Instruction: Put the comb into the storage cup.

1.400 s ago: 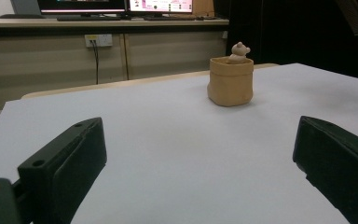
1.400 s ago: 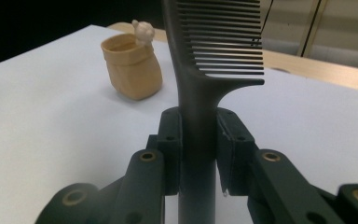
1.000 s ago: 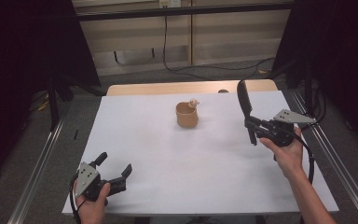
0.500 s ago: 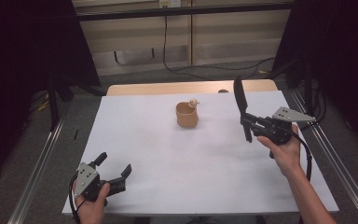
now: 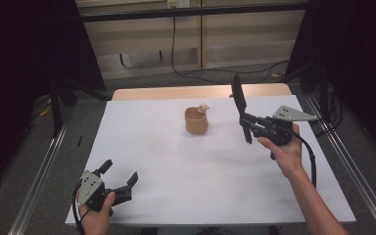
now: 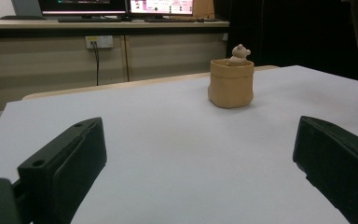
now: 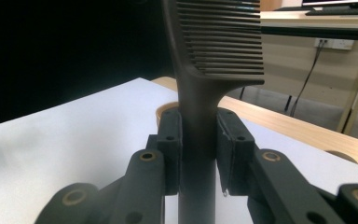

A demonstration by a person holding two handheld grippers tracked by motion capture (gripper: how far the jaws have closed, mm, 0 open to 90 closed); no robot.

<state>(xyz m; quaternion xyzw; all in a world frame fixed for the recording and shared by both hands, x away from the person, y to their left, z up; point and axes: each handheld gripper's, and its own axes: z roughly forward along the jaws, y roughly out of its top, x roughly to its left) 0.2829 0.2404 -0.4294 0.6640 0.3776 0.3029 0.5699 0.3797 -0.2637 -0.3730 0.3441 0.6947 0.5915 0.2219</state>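
Observation:
A black comb point(image 5: 239, 104) point(image 7: 214, 42) stands upright in my right gripper point(image 5: 248, 122) point(image 7: 198, 140), whose jaws are shut on its handle. It hangs above the table to the right of a small tan cup point(image 5: 196, 121) point(image 6: 231, 82) with a little bear figure point(image 5: 203, 107) point(image 6: 239, 52) on its rim. A curve of the tan cup point(image 7: 160, 113) peeks out behind the right jaws. My left gripper point(image 5: 116, 178) point(image 6: 196, 163) rests at the near left corner of the table, open, nothing between its jaws, pointing towards the cup.
The white tabletop point(image 5: 186, 166) lies over a wooden table point(image 5: 200, 91). Metal rails point(image 5: 352, 171) run along both sides. A cable point(image 5: 181, 54) hangs down the wall behind. Monitors point(image 6: 121, 5) stand on a far desk.
My right gripper has carried the comb a little to the left, towards the cup. The left gripper has stayed put.

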